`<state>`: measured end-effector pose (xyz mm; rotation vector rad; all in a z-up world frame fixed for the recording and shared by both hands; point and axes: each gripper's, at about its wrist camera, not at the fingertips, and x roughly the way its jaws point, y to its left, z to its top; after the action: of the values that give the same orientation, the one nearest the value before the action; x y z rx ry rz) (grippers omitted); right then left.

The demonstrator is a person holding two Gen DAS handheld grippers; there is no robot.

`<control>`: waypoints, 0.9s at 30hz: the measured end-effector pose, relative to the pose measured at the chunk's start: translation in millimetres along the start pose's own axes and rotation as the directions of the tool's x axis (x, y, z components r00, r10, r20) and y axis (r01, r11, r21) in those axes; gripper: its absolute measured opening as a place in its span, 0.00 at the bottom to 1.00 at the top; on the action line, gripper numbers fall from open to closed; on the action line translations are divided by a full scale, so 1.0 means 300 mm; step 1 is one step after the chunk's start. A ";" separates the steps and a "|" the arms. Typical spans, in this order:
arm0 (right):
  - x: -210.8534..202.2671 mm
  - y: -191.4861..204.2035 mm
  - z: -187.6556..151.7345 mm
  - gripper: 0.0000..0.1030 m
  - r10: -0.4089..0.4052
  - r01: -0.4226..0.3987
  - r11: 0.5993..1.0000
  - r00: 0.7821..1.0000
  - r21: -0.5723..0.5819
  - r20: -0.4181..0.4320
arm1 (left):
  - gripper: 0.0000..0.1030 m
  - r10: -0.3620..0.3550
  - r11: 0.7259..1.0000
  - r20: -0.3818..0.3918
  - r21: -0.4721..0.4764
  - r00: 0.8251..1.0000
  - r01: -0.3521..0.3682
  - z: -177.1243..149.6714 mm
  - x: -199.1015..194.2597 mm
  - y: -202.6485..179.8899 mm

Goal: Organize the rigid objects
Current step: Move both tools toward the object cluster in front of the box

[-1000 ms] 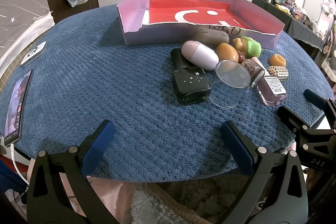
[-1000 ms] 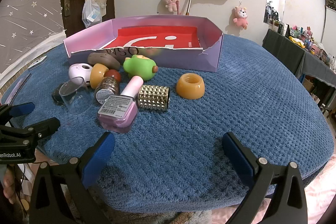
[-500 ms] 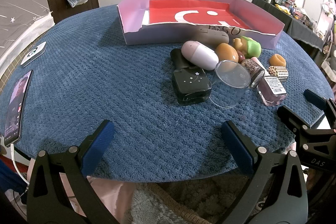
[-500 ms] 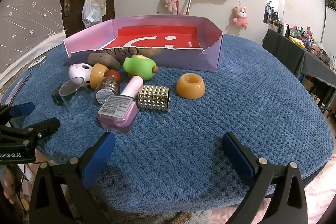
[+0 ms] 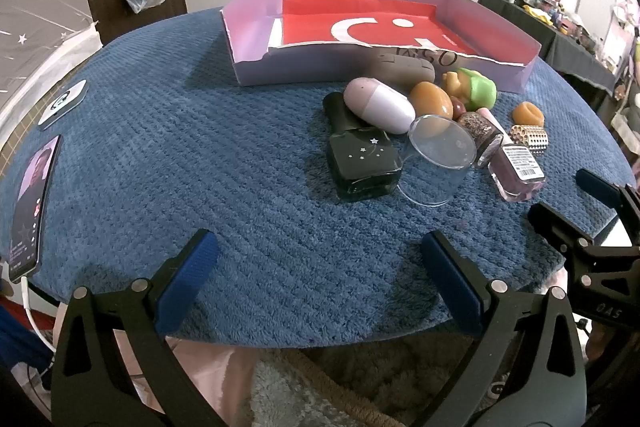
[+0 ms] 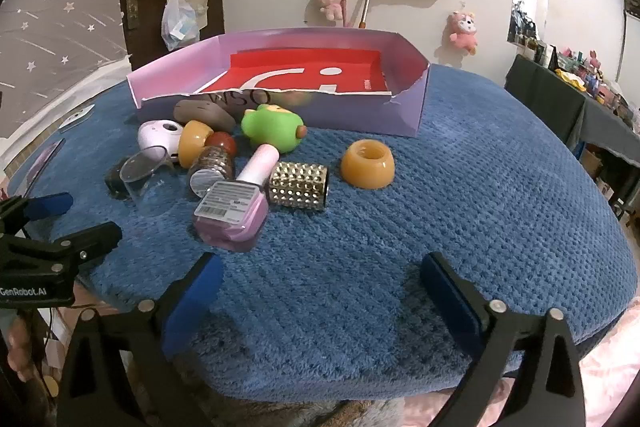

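A round table under a blue textured cloth [image 5: 168,163] fills both views, its near edge cut off behind the grippers. Toward the back sits a shallow lilac box [image 6: 408,107] with a red floor and a torn front wall, nothing visible inside it. Just in front of the box lies a cluster of small items: a black bottle [image 5: 360,159] on its side, a clear plastic cup [image 5: 436,159] tipped over against it, a pale pink capsule-shaped case [image 5: 378,105] resting on the bottle's neck, a pink nail polish bottle [image 6: 234,207] lying label-up, a green toy [image 6: 276,127], a gold studded cuff [image 6: 299,185], and an orange ring-shaped piece [image 6: 367,164] slightly apart to the right. A brown case [image 5: 404,69] is partly hidden behind the others. The left gripper [image 5: 316,267] and right gripper [image 6: 320,287] both hover at the table's near edge, fingers spread wide, holding nothing. A phone [image 5: 30,203] lies at the far left rim, partly cut off.
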<state>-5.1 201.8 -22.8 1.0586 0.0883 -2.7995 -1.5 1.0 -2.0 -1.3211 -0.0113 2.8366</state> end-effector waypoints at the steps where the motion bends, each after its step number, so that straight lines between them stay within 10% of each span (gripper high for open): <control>1: -0.002 0.002 0.001 0.95 0.003 -0.003 1.000 1.000 -0.003 0.000 | 0.99 -0.002 1.000 -0.001 0.003 1.000 0.002 -0.001 -0.001 -0.002; 27: 0.007 0.112 0.056 0.59 0.194 -0.194 0.981 0.981 -0.025 -0.006 | 0.69 -0.051 0.998 0.009 0.036 0.999 0.051 0.061 0.015 -0.014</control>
<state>-12.4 166.6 -11.6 1.0082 0.0190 -2.6153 -18.5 5.3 6.3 -1.2816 0.0051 2.7875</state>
